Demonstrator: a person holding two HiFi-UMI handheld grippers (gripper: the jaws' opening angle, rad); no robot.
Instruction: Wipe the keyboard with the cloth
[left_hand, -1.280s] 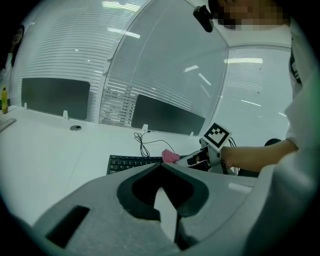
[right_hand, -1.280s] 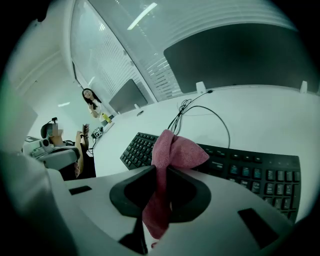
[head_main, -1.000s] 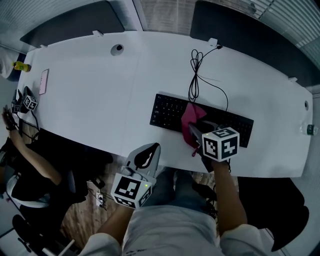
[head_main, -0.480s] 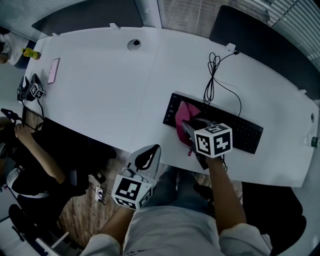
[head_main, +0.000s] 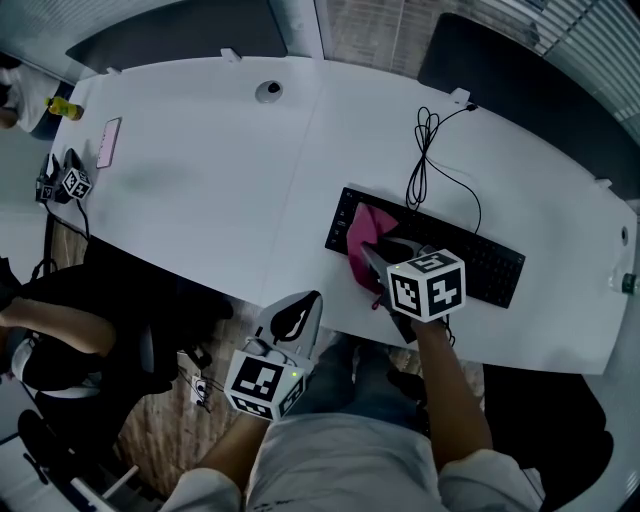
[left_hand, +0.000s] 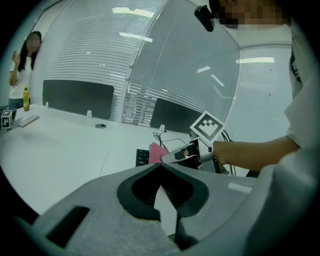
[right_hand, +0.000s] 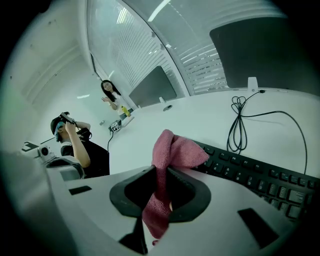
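White curved desk (head_main: 200, 190), keyboard (head_main: 480, 262), cloth (head_main: 366, 232), slatted walls (left_hand: 85, 55)

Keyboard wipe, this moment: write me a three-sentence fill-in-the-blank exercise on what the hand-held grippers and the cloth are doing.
1. The right hand-held gripper is shut on a cloth coloured ____.
2. In the head view, the cloth lies over the ____ end of the keyboard.
3. The left hand-held gripper has its jaws together and holds ____.

Missing words: pink; left; nothing.
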